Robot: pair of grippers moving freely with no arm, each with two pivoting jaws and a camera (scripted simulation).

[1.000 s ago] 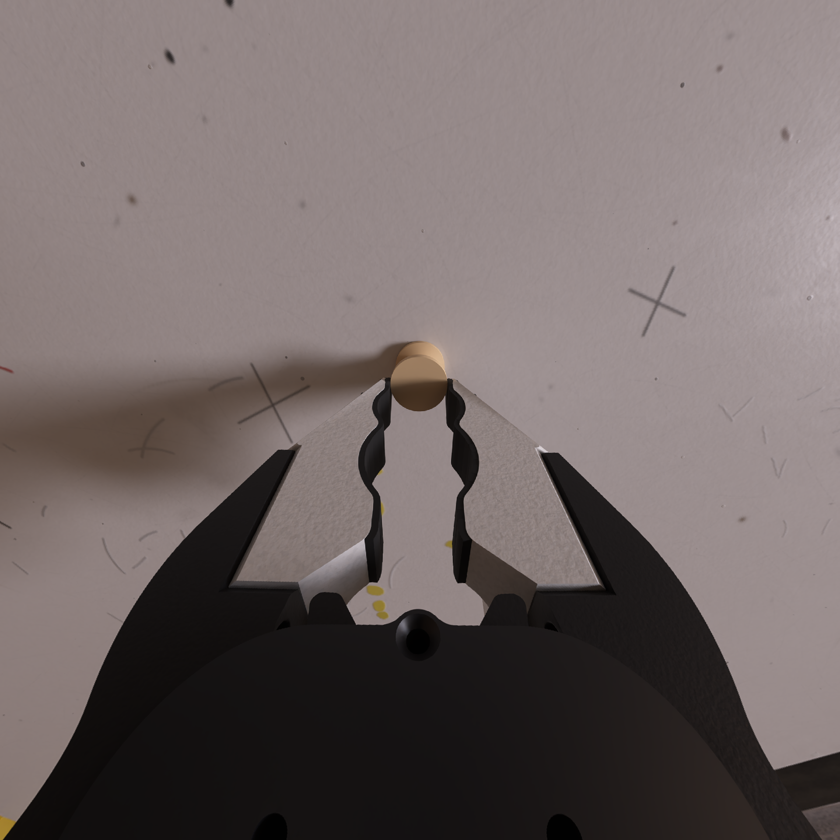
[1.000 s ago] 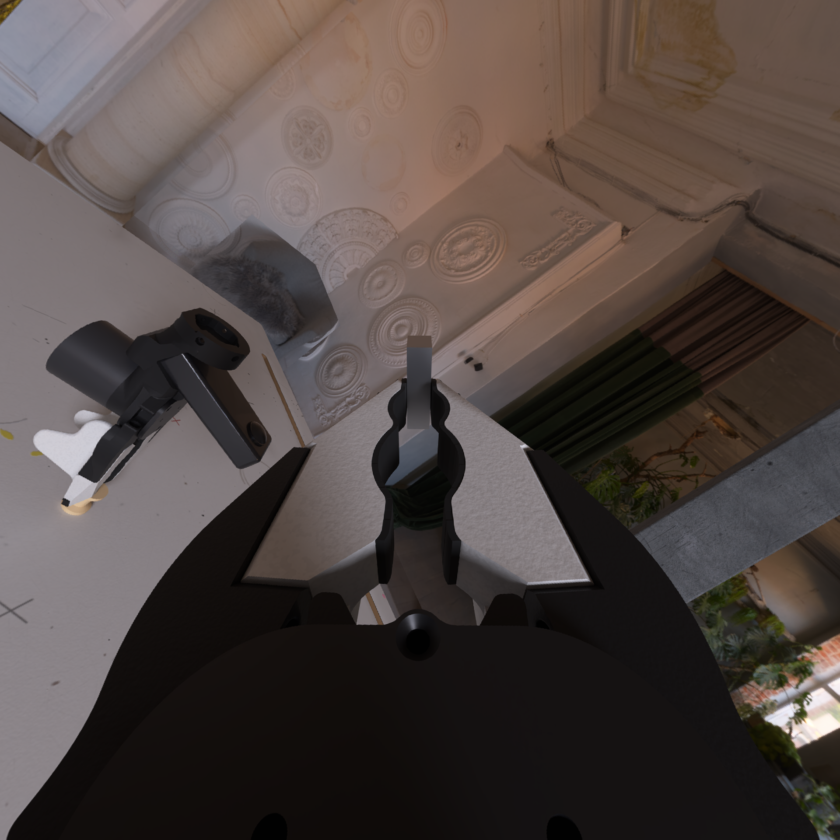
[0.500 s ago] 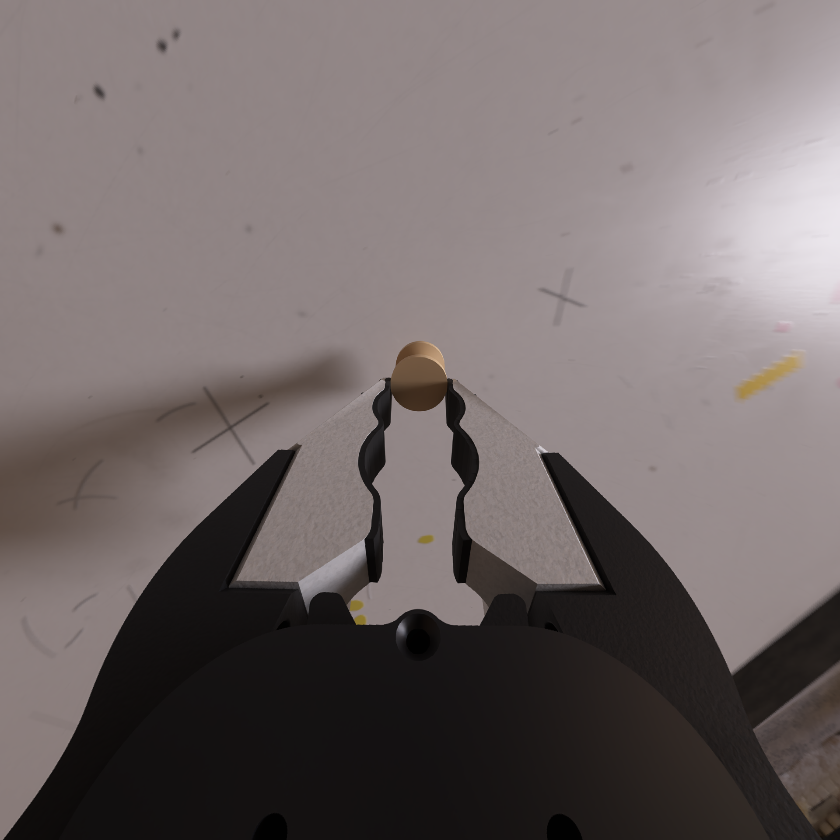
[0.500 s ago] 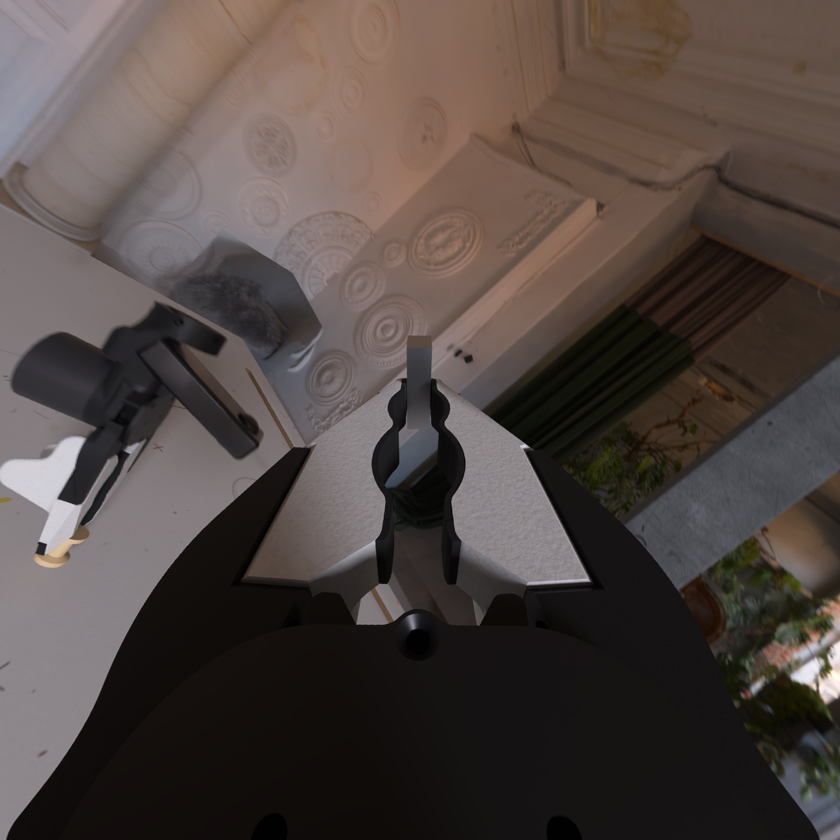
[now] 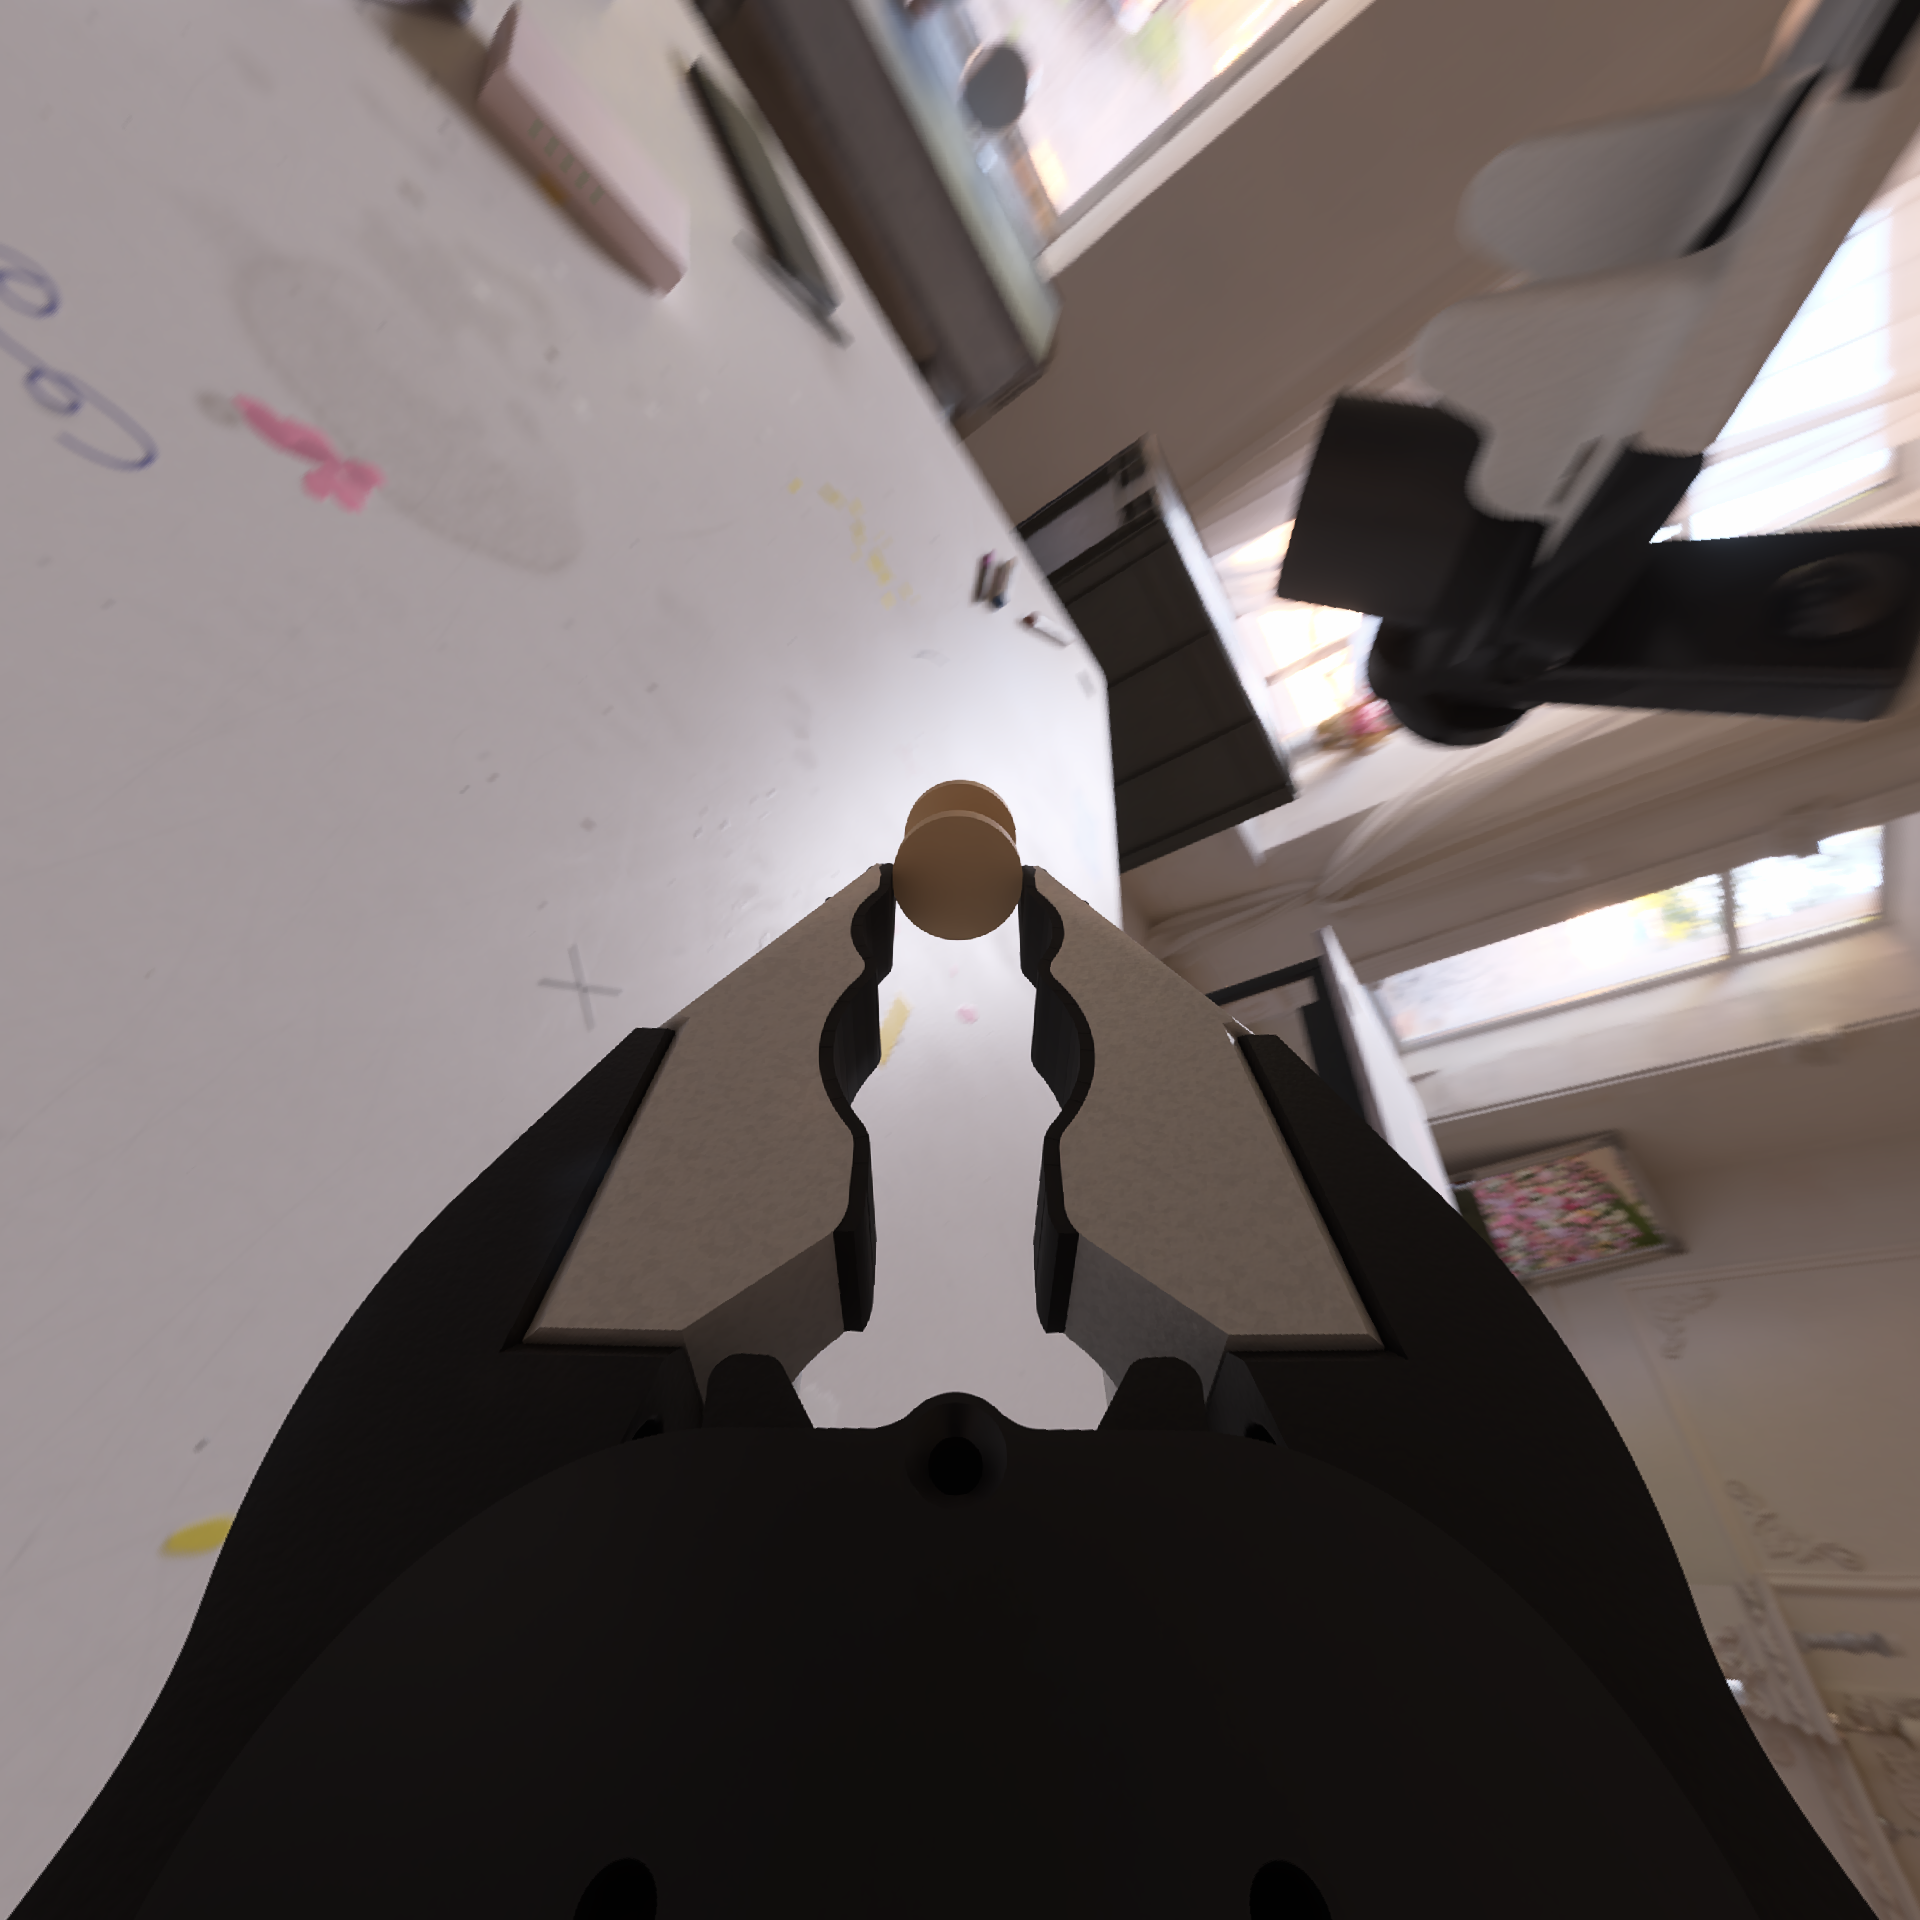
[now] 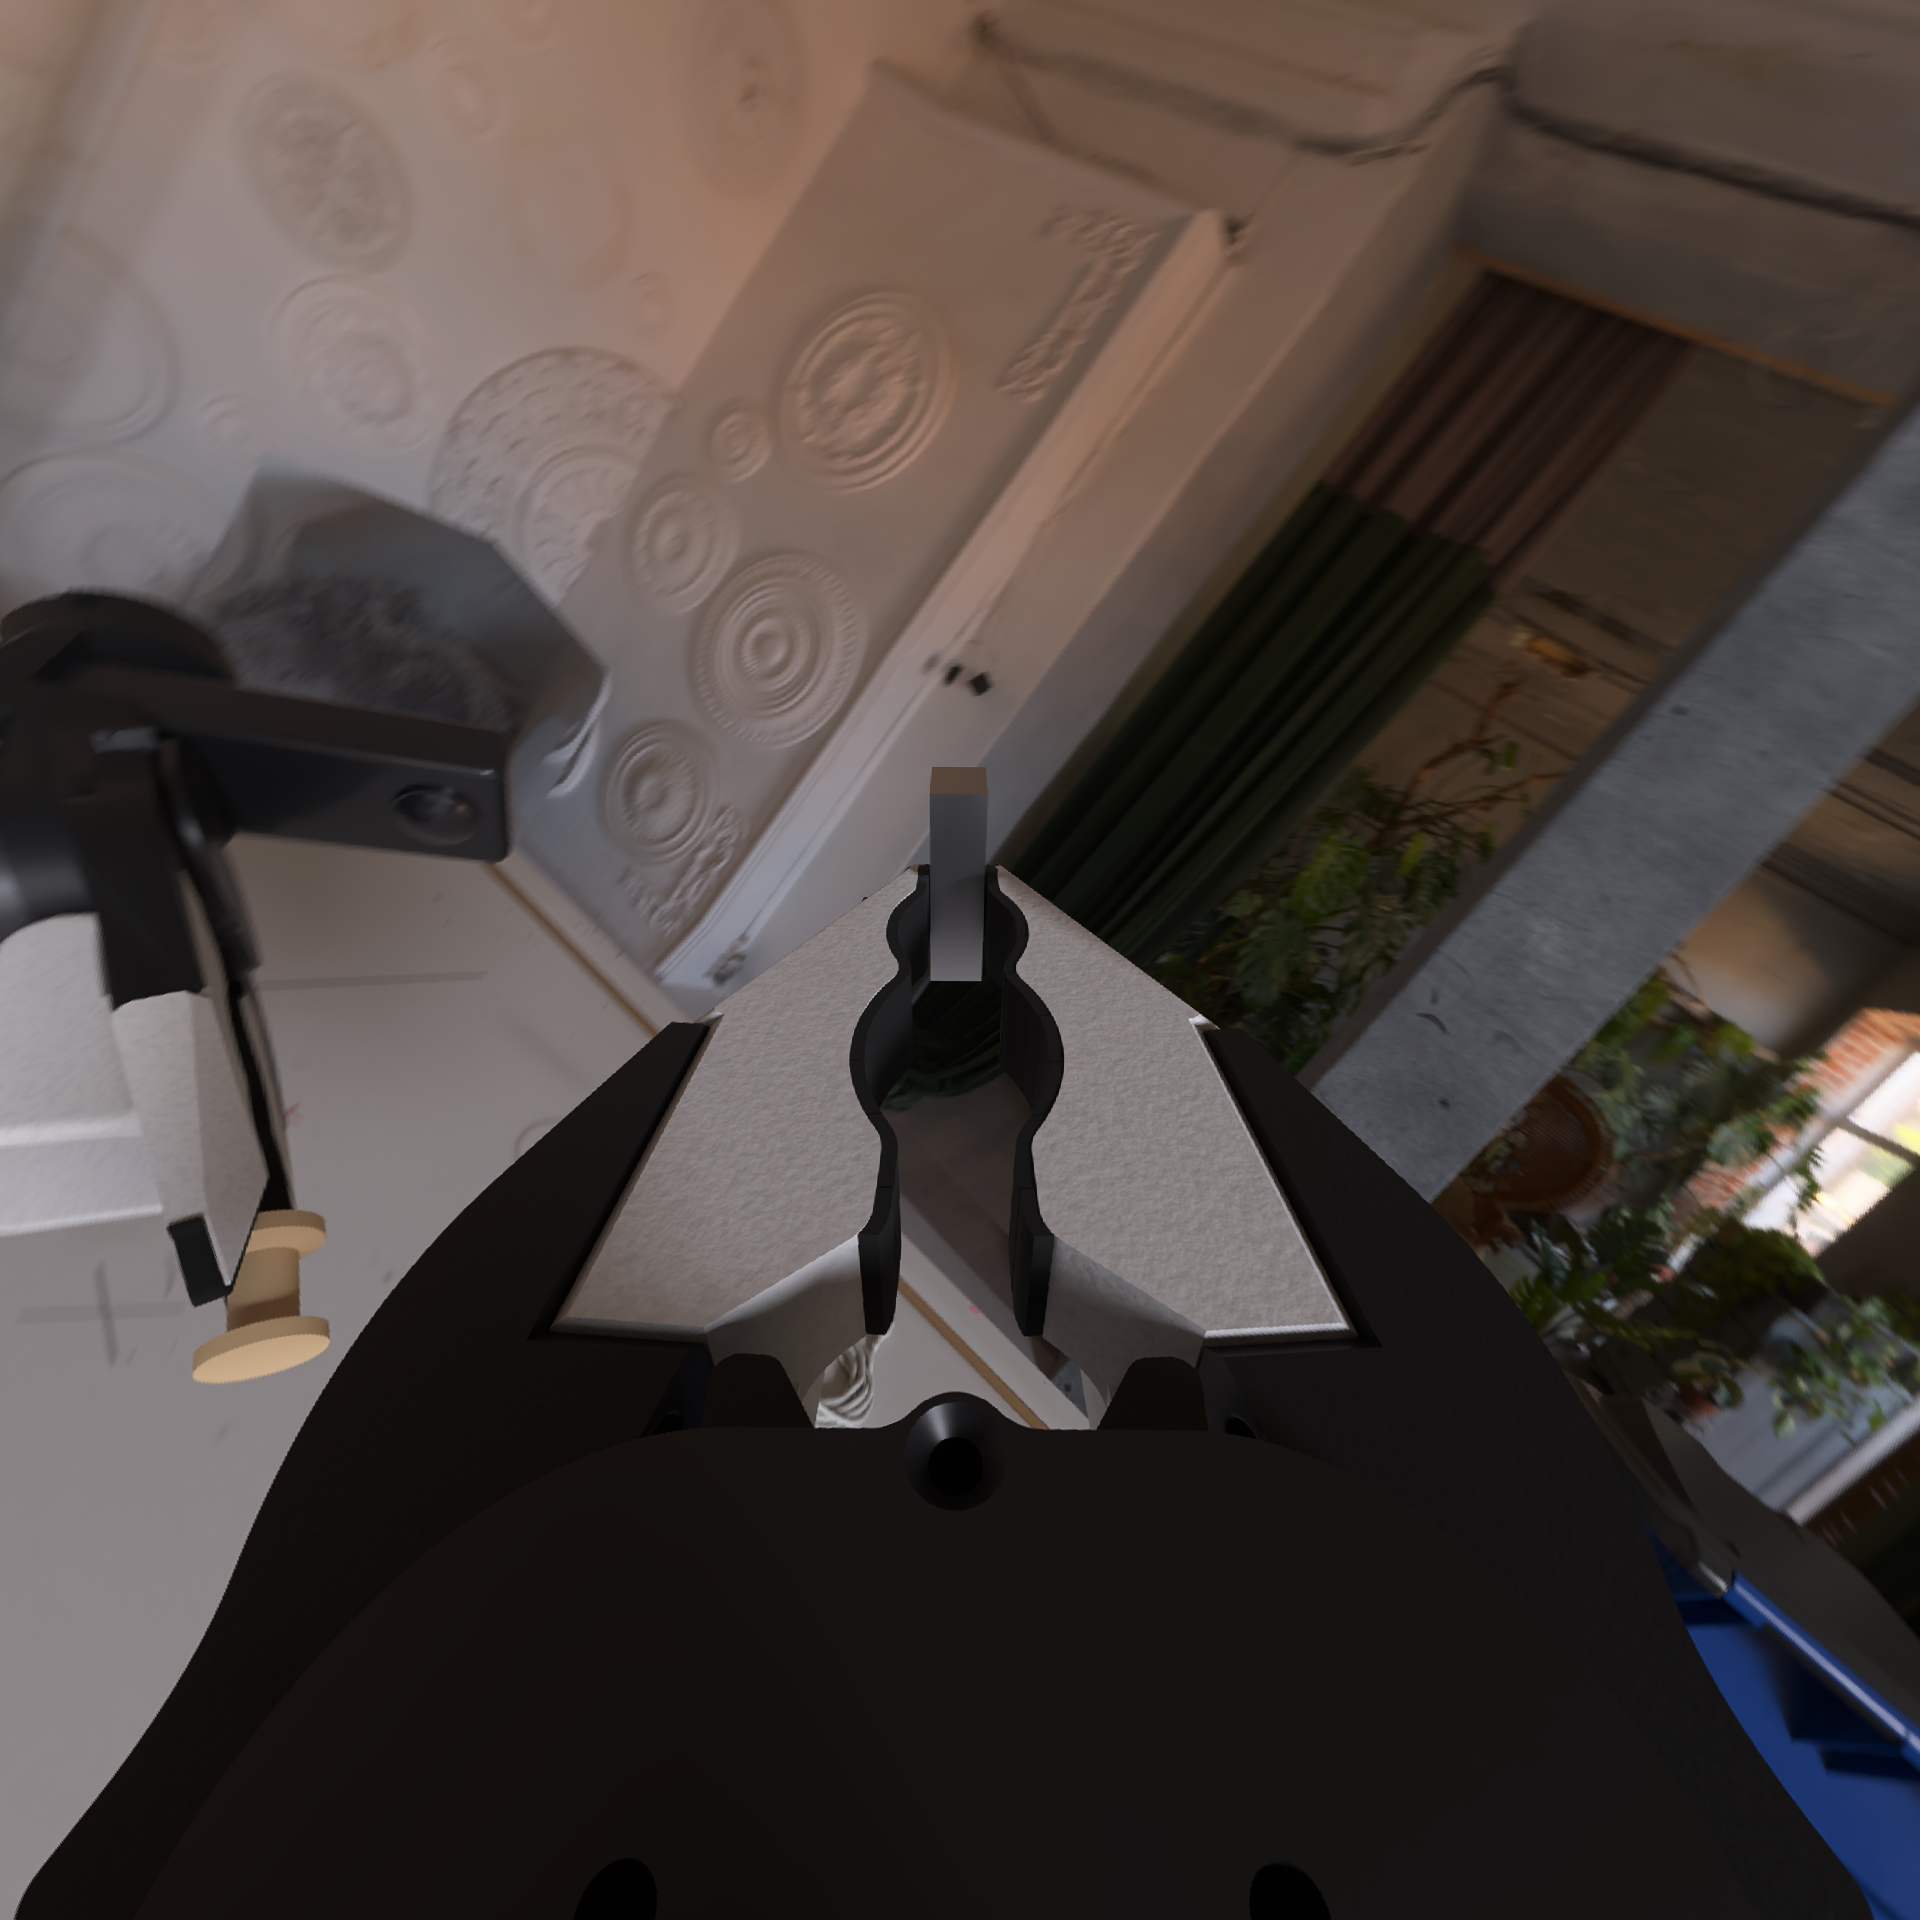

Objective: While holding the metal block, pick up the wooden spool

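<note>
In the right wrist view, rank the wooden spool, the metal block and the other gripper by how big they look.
1. The left gripper, by far the largest.
2. The metal block and the wooden spool look about alike, and they sit at different depths, so I won't rank them.

Both the left gripper (image 5: 957, 902) and the right gripper (image 6: 958, 894) share a broad matte-black body; pale, grainy wedge-shaped fingers (image 5: 727, 1132) edged with wavy black pads; one dark screw at the base.

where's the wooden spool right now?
Clamped at the tips of the left tongs, centre of the left wrist view; in the right wrist view the wooden spool shows lower left, held clear above the white table.
</note>
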